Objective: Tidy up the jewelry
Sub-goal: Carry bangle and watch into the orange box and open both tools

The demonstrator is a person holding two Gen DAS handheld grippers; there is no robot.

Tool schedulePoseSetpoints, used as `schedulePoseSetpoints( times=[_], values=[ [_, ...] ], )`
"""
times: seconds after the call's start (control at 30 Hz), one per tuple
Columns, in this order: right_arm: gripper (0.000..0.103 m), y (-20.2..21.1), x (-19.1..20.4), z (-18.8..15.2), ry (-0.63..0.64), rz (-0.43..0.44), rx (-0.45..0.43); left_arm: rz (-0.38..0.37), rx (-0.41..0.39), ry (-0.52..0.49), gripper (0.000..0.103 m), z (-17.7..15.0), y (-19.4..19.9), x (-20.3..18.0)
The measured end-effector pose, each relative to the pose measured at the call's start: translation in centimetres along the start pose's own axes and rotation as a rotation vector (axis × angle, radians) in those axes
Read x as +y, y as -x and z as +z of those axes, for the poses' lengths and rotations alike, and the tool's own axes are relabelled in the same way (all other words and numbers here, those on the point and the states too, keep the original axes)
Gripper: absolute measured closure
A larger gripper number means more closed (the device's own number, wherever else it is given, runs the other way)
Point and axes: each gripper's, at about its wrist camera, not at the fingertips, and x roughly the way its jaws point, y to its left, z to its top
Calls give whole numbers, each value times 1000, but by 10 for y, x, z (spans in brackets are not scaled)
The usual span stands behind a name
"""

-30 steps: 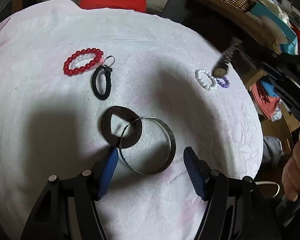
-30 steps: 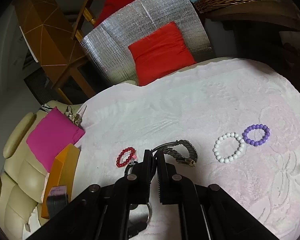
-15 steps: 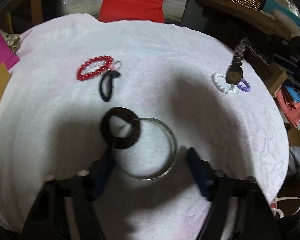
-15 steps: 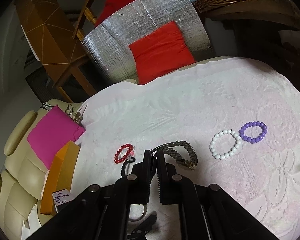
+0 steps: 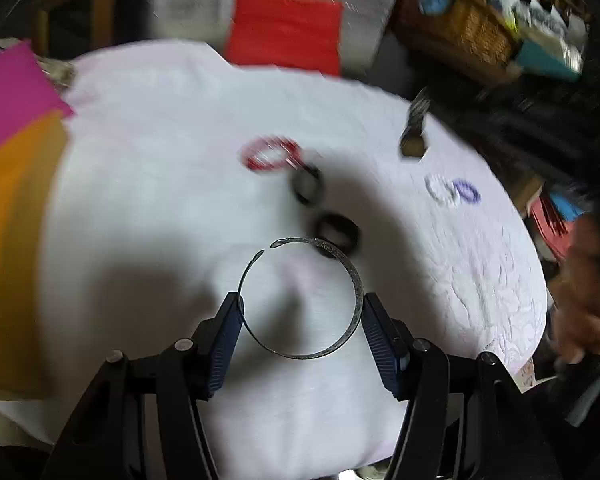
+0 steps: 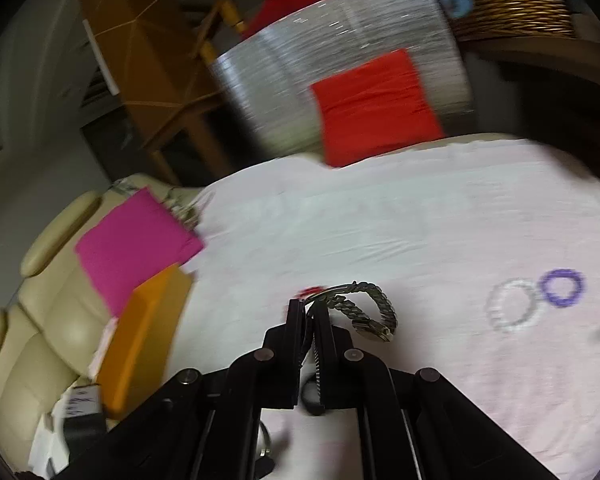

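Observation:
My left gripper (image 5: 300,312) is shut on a thin open metal bangle (image 5: 356,280), one blue pad on each side, and holds it clear of the white cloth (image 5: 160,200). Beyond it on the cloth lie a flat black ring (image 5: 338,236), a black hair tie (image 5: 307,186) and a red bead bracelet (image 5: 270,156). A white bead bracelet (image 5: 440,192) and a purple one (image 5: 468,192) lie together at the right. My right gripper (image 6: 310,312) is shut on a metal link watch (image 6: 374,308), which hangs over the cloth, also seen as the watch (image 5: 414,132) in the left wrist view.
A pink bag (image 6: 136,244) and an orange box (image 6: 144,332) stand at the cloth's left edge on a beige sofa. A red cushion (image 6: 374,104) leans on a silver panel behind. A wicker basket (image 6: 512,4) sits at the back right. A person's hand (image 5: 584,292) shows at the right.
My left gripper closed on the bangle and lifted it off the black ring. Both views have swung; the right gripper with the watch has shifted over the cloth.

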Motion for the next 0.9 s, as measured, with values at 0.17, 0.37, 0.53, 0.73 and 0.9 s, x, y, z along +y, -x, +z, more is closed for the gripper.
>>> schedulePoseSetpoints(
  times=[0.17, 0.37, 0.53, 0.73, 0.9],
  values=[
    [97, -49, 76, -1, 94, 146, 83, 138, -132, 71, 41, 4, 73, 72],
    [97, -124, 177, -9, 177, 307, 193, 358, -182, 222, 41, 7, 123, 179],
    [97, -179, 242, -19, 182, 383, 282, 414, -124, 347, 40, -3, 120, 243],
    [93, -227, 264, -40, 146, 366, 374, 388, -52, 458, 40, -8, 102, 270],
    [88, -233, 237, -30, 9, 383, 389, 434, -64, 462, 32, -6, 102, 264]
  ],
)
